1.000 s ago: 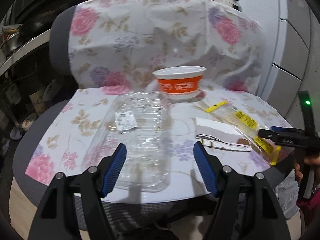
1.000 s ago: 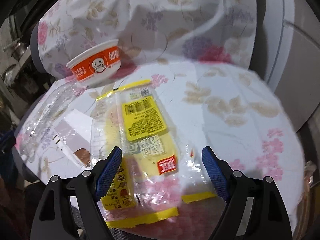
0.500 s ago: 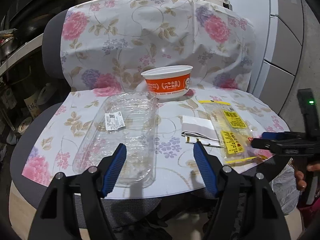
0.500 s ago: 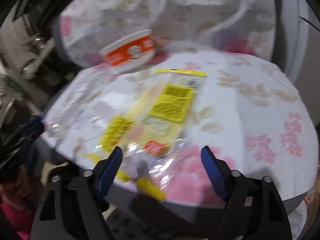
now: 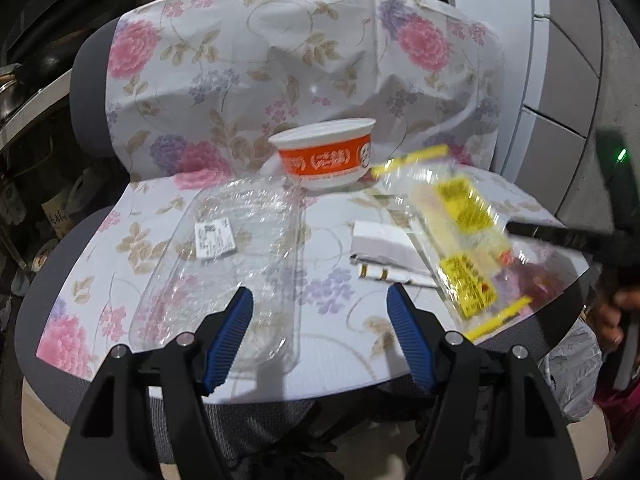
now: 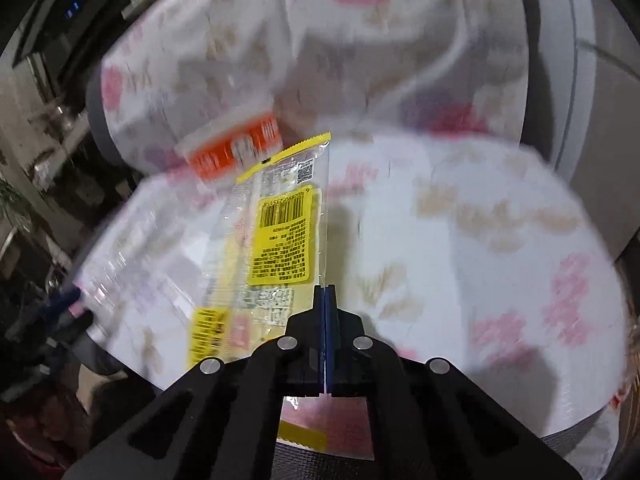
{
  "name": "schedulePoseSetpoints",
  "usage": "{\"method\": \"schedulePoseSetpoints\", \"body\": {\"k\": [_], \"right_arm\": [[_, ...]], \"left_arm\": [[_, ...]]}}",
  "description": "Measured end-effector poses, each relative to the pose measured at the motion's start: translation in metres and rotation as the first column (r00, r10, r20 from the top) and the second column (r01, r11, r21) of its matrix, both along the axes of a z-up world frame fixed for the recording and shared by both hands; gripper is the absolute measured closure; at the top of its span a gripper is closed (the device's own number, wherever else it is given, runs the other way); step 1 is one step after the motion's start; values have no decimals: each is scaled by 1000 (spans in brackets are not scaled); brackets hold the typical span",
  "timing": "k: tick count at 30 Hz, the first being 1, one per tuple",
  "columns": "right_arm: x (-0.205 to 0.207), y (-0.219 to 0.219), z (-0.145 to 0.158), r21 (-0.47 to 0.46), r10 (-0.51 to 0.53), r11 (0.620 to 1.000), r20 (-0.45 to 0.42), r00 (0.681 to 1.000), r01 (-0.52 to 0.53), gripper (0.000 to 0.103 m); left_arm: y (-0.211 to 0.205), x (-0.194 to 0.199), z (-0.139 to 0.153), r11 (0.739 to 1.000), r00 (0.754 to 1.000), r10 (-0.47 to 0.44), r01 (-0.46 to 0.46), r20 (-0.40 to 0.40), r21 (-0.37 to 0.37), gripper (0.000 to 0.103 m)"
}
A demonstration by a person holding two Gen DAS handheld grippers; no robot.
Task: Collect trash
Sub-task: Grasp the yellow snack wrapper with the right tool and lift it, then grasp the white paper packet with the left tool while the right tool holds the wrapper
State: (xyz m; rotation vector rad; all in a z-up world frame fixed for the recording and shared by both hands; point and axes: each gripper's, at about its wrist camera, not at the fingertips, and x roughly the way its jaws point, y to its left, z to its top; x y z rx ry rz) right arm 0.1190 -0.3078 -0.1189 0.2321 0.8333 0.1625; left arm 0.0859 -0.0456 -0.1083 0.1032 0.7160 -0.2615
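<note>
A yellow-printed clear wrapper [image 6: 280,240] is lifted off the floral seat, with my right gripper [image 6: 325,292] shut on its clear side edge, jaws closing flat together. In the left wrist view the wrapper [image 5: 460,236] hangs tilted from the right gripper [image 5: 514,227] at the seat's right side. My left gripper [image 5: 320,336] stands open above the near end of a clear plastic tray [image 5: 224,264], touching nothing. An orange and white bowl [image 5: 326,158] stands at the back. A white folded carton [image 5: 384,244] lies between tray and wrapper.
The trash lies on a floral cloth [image 5: 332,352] draped over a grey chair with a tall backrest [image 5: 280,60]. Grey cabinet fronts [image 5: 560,80] stand to the right. Cluttered shelves fill the left. A white plastic bag [image 5: 572,372] hangs below the seat's right edge, near a hand [image 5: 616,312].
My right gripper's jaws went from wide open to shut on the wrapper's edge, and the wrapper rose off the seat. The left gripper kept its opening and barely moved.
</note>
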Motion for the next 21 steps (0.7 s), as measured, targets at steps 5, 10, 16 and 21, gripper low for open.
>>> {"method": "schedulePoseSetpoints", "body": {"k": [5,10,16,21], "right_arm": [[-31,-26,59,-116,-129,983,94,987,139,103],[-54,-52,45,-71,-156,985,51,986,159,103],[-62,-64,19,-6,-182,983,27,983,182,103],[-59,-65,9,-11,-164,986,14,986,164,103]], "left_arm": [[-27,9,3,997,997,-73,73,2,10,35],[-63,34,-22,995,992,-96,96,-83,-1,35],[-84,58,-49,993,990,-52,66,-131,102,35],[-109,46,-57,957,991,-118,132,-67,259,73]]}}
